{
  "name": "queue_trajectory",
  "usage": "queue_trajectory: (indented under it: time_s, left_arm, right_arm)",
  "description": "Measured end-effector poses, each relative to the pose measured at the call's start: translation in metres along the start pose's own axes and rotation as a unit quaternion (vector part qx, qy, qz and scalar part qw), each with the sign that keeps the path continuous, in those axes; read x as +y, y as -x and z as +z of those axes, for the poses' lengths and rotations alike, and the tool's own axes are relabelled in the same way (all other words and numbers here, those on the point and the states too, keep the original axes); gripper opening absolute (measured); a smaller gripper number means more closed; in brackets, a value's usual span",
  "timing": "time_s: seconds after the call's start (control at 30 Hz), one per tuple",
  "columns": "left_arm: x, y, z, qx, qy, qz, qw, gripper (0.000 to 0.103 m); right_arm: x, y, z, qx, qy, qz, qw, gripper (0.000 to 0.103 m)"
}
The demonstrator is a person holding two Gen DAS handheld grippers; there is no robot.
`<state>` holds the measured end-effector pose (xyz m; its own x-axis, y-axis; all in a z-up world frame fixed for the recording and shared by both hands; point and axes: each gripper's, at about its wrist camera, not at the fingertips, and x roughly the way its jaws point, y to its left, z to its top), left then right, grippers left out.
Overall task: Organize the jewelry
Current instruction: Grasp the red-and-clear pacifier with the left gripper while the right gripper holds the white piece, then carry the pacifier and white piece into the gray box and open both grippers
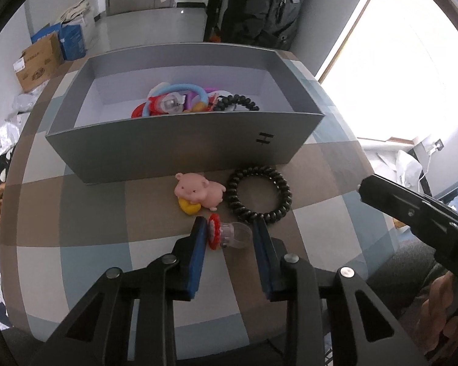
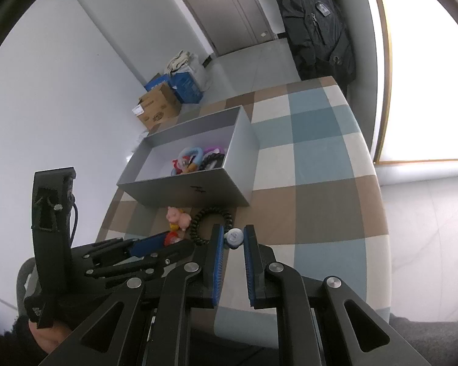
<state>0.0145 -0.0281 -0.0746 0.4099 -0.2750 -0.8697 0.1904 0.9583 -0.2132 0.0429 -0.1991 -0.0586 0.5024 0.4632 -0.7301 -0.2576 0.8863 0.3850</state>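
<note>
**Desk editor:** Where does the piece sit against your left gripper?

**Operator:** My left gripper (image 1: 229, 228) points steeply down at the desk (image 1: 91, 213), and a ring with a red setting and a clear plastic dome (image 1: 230, 233) lies between its blue pads. The jaws stand narrow. The red end touches the left-side pad and the clear dome reaches the right-side one, so I read it as pinched at the fingertips.

**Desk editor:** And the right?

**Operator:** My right gripper (image 2: 233, 238) is closed down on a small round pale-blue charm (image 2: 233, 237), caught at the very tips of its ribbed blue pads, above the desk's checked cloth.

**Desk editor:** What else is in shot?

**Operator:** Just beyond the ring lie a glossy pink pig figure (image 1: 198, 192) resting on a yellow piece, and, touching the pig's side, a black spiral-coil hair tie (image 1: 259, 196), round and ridged. Behind both stands an open grey cardboard box (image 1: 168, 143), matte, straight-walled, with a small black mark on its near wall. Inside, heaped toward its right half, are bright plastic rings and bands (image 1: 180, 100) in red, blue, purple and orange, plus a second black coil (image 1: 239, 102). The cloth is a smooth check of brown, beige, white and blue squares.
</note>
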Motion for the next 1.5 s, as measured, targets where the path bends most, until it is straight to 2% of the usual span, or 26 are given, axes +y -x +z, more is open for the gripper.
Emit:
queue_trajectory:
  time_s: [0.27,0.37,0.67,1.07,1.27,1.5]
  left_arm:
    - [-0.002,0.002,0.000,0.000,-0.003,0.000,1.0000,0.025]
    - [-0.001,0.005,0.000,0.001,0.005,-0.010,0.9999,0.025]
    - [0.006,0.030,0.007,-0.037,0.020,-0.038,0.9984,0.025]
    - [0.021,0.052,0.029,-0.083,0.058,-0.095,0.9903,0.025]
    - [0.029,0.061,0.038,-0.103,0.062,-0.107,0.9870,0.025]
    - [0.052,0.070,0.047,-0.130,0.097,-0.122,0.9792,0.025]
  right_arm:
    - [0.000,-0.001,-0.001,0.002,0.000,-0.001,1.000,0.012]
    - [0.000,-0.003,-0.001,0.005,-0.002,-0.002,1.000,0.012]
    - [0.009,-0.007,-0.001,0.000,0.012,-0.008,1.000,0.012]
    - [0.026,-0.016,0.013,-0.006,0.029,0.006,1.000,0.012]
    - [0.038,-0.013,0.028,-0.027,0.035,0.021,0.999,0.012]
    - [0.043,-0.015,0.046,-0.039,0.035,0.043,0.998,0.012]
